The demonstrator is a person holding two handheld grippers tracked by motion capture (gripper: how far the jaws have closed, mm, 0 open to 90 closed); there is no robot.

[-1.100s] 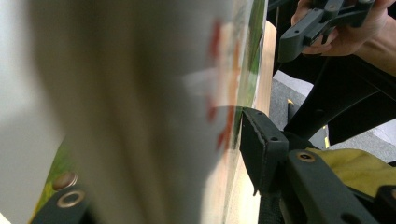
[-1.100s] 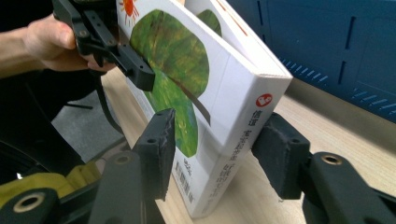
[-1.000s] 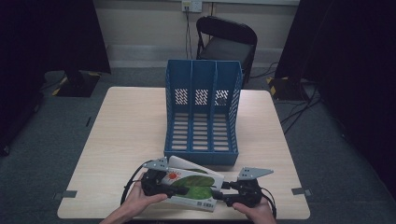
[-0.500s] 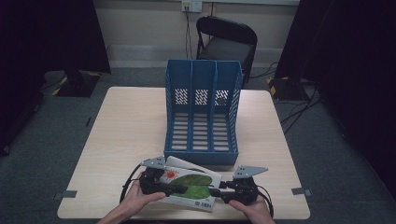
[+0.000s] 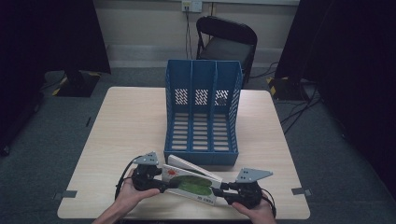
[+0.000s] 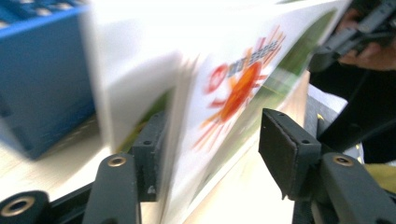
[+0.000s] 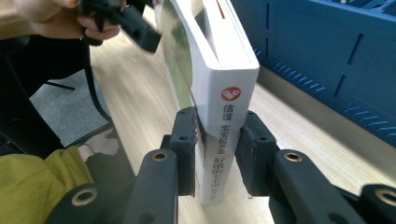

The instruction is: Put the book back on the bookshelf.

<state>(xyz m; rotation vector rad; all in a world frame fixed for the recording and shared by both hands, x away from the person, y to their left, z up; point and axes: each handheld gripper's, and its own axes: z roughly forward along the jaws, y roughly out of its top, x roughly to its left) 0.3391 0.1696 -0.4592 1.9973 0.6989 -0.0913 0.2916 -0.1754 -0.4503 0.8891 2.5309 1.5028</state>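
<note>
On the book's [image 7: 229,140] spine: 信道.

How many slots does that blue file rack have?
3. The blue file rack has a left slot, a middle slot and a right slot, side by side, all empty.

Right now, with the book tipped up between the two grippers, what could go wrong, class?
1. The left gripper has just been opening; one pad stands off the book, whose pages fan loose, so that end may flop.
2. The right gripper, which just closed, pinches only the spine end; the book could pivot.
3. The blue file rack stands close behind; the book may knock it.
</note>
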